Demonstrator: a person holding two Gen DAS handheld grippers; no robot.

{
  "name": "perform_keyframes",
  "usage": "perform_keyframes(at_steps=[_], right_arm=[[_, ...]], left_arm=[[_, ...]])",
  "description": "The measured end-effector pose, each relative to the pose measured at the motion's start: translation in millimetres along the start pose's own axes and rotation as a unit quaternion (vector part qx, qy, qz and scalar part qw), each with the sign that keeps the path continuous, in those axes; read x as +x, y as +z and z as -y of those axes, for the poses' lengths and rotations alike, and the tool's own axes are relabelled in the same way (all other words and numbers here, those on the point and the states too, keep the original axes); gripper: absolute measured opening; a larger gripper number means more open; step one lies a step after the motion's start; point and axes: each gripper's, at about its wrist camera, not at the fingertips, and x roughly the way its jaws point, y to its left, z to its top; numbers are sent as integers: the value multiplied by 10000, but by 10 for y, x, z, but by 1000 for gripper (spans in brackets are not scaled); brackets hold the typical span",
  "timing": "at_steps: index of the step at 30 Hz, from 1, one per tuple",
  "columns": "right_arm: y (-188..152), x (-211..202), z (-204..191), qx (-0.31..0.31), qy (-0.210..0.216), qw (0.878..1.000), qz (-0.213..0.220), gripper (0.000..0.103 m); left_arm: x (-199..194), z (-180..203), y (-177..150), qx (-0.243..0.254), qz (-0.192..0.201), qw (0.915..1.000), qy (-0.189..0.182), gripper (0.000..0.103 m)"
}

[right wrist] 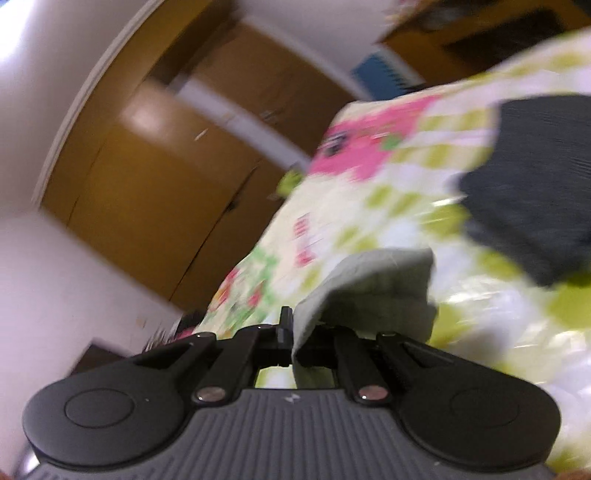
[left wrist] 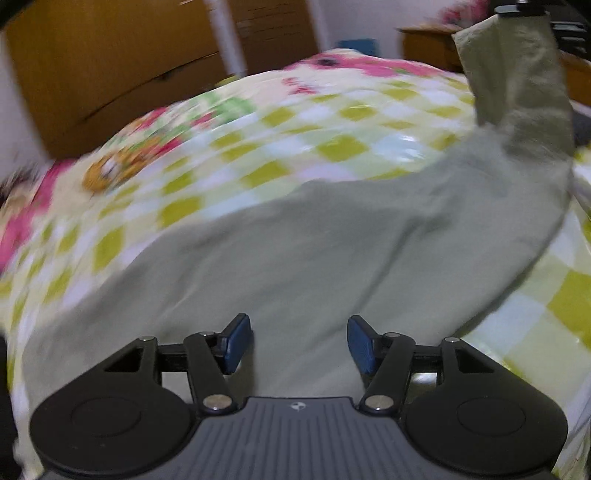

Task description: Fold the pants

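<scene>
left gripper (left wrist: 299, 343) fingers wide, empty | right gripper (right wrist: 291, 332) fingers pinching pants (right wrist: 373, 291) | dark garment (right wrist: 528, 184) right view only

Soft indoor light was even, glare glinted on the checked bedspread (left wrist: 332, 147), and motion blur with fisheye bending smeared both views.

The left gripper (left wrist: 299, 341) is seen with its jaws parted, nothing being pressed between the blue pads (left wrist: 236, 341). Ahead of and beneath the jaws, pale green pants (left wrist: 314, 240) are spread over a checked and flowered bed cover (left wrist: 258, 140). Far ahead and to the right of the jaws, one end of the pants is lifted off the cover by the right gripper (left wrist: 521, 7). Beyond the jaws, wooden cabinets (left wrist: 110, 66) are seen, blurred.
</scene>
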Motion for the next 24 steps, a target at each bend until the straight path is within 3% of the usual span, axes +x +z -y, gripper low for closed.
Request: perform_keyframes(at_steps=[2,7,14,19,24], right_arm=[[-182,206,-378,-280,287,9985,-375,5],[-927,802,-1199,-965,778,9813,-1473,5],[-1979,1435,-1821,-1176,1154,9500,-2653,5],[-2410,1588,-2073,-1220,1194,9415,-2906,5],[-2780,1645,-2432,-1847,1324,9261,-3013,5]], left_arm=[[-60,-230,-118,-477,-6,9988,84,71],[-243,-647,-396,-837,98,9952,492,72],[-473,-1063,-708,-1499,202,9862,674,72],[-520,-1210,-837,-1745,245,9828,553,72],[-593,-1272,-903,-1747,332,9822,601,72]])
